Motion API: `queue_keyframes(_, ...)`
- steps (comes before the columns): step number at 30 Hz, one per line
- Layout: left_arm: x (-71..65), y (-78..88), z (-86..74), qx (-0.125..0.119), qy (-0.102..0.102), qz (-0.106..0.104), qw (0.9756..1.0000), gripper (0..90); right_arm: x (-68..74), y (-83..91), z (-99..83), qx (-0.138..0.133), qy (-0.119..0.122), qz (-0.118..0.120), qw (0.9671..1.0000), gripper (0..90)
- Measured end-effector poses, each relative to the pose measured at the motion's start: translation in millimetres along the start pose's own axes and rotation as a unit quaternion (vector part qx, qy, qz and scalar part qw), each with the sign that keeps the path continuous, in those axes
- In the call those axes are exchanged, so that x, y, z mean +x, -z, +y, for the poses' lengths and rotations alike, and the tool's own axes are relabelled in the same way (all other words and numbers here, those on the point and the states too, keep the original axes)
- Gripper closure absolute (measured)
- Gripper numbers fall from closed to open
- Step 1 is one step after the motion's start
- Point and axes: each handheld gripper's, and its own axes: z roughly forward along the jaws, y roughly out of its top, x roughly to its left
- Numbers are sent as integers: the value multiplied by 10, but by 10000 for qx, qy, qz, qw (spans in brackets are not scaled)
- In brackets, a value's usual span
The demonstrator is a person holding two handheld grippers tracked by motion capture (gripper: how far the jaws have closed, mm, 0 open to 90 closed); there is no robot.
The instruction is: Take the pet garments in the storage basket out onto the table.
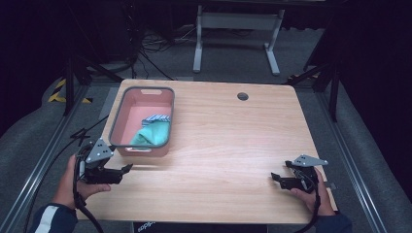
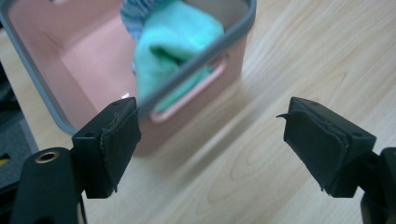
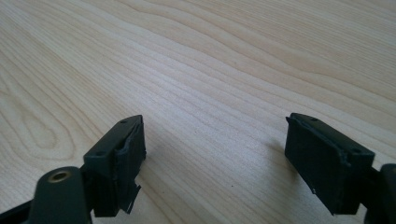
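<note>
At about eight o'clock on the wooden table [image 1: 228, 141] in the high view, the left gripper [image 1: 127, 168] is held in the person's left hand [image 1: 73, 187] near the table's left edge, its jaws pointing toward three o'clock. In the left gripper view its jaws stand wide apart with nothing between them; the gripper is released. Just beyond it, toward eleven o'clock, sits a pink bin [image 1: 127, 116] with a grey rim, resting on the tabletop close to the left edge. Inside the bin, bunched at its near right corner, lies a teal cloth [image 1: 153, 134], and a blue-and-white striped cloth [image 1: 156, 118] shows just behind it, touching it. In the left gripper view the teal cloth [image 2: 180, 35] rises to the bin's rim [image 2: 219, 44]. A dark round hole [image 1: 242, 96] sits in the table toward one o'clock. At about four o'clock, the right gripper [image 1: 275, 177] rests in the right hand [image 1: 316, 196], well apart from the bin, jaws pointing toward nine o'clock. In the right gripper view its jaws are spread, released over bare wood [image 3: 210, 79], holding nothing.
</note>
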Motion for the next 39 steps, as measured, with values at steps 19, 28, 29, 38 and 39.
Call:
queue_keyframes(19,335,-319,531,386,-82,18,9992,187,0,0,0,1,-1,1,10000,210)
queue_keyframes(28,393,-609,726,615,-161,-22,9980,181,-1,0,0,-3,-4,6,10000,210)
queue_keyframes(29,402,-642,749,632,-153,-45,9979,184,-1,0,0,-3,-5,6,10000,210)
queue_keyframes(38,533,-1024,918,1064,-89,-195,9941,187,-4,2,-1,-5,-11,7,10000,214)
queue_keyframes(39,537,-1076,926,1155,-128,-151,9931,188,-3,2,-1,-5,-12,4,10000,215)
